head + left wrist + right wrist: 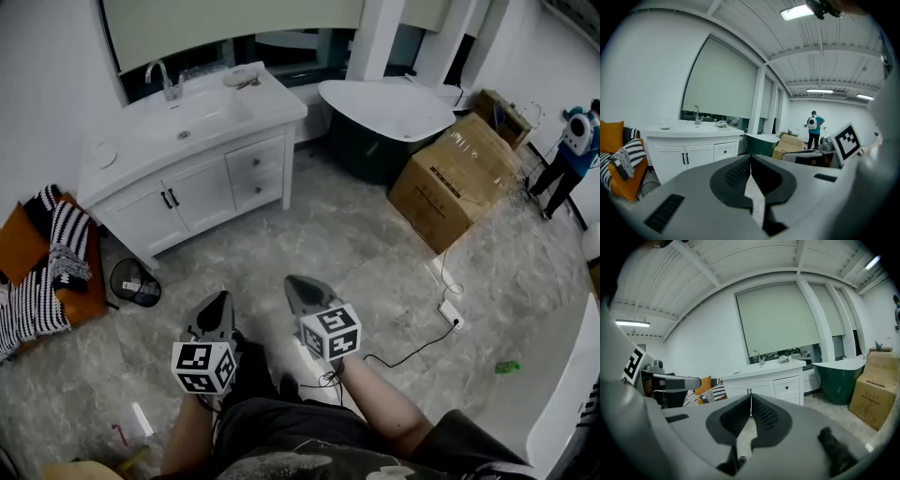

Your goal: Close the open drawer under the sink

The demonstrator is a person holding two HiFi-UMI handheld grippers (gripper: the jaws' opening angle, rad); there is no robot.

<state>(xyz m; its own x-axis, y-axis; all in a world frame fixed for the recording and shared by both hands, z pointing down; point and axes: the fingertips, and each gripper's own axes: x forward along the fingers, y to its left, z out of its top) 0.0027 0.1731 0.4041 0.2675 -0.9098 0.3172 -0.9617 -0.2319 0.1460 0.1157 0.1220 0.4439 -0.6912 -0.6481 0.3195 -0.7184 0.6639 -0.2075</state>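
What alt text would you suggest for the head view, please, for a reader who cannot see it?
Seen from above, a person holds a left gripper and a right gripper, jaws together and empty, aimed across a grey floor at a white vanity with a sink, its drawers apparently shut. A dark bathtub and a cardboard box stand further right.

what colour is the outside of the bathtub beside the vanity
Dark green, with a white rim. The bathtub shows best in the right gripper view.

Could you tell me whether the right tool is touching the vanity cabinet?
Apart. The head view shows the right tool well short of the vanity cabinet, with bare floor between them.
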